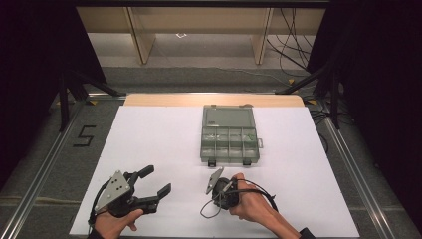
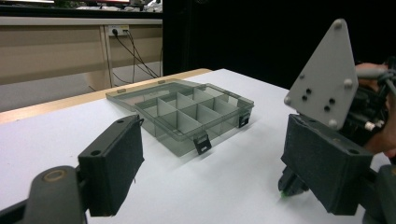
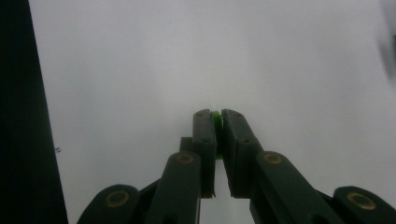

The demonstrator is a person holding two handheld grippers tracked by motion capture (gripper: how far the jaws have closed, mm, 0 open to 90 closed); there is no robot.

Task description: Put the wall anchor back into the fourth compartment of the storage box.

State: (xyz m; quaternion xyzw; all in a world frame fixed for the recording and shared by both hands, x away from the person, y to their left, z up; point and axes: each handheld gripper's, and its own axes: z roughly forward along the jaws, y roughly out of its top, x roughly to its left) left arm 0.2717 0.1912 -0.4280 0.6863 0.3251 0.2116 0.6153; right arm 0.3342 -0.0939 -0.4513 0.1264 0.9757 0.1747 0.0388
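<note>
- White paper-covered table point(image 1: 149, 134) lying under a dim room, with pale wooden furniture legs and loose cables beyond its far edge
- Sitting at the middle of that sheet: a smoky translucent plastic compartment box point(image 1: 230, 135) with black latches, lid folded back flat, dividers showing, well apart from both hands
- Pinching a small bright green piece point(image 3: 216, 116) with the right gripper point(image 3: 218, 122), jaws closed tight on it just above the white surface, near the table's front edge
- Hovering with the left gripper point(image 1: 155, 182), jaws spread wide and holding nothing, aimed toward the box
- Judging the step: gripping the green piece for the pick-up, lifting not yet begun
- Calling next for a straight lift, a carry forward to the box, and a release over one chosen compartment while keeping the grip firm on so small a piece
</note>
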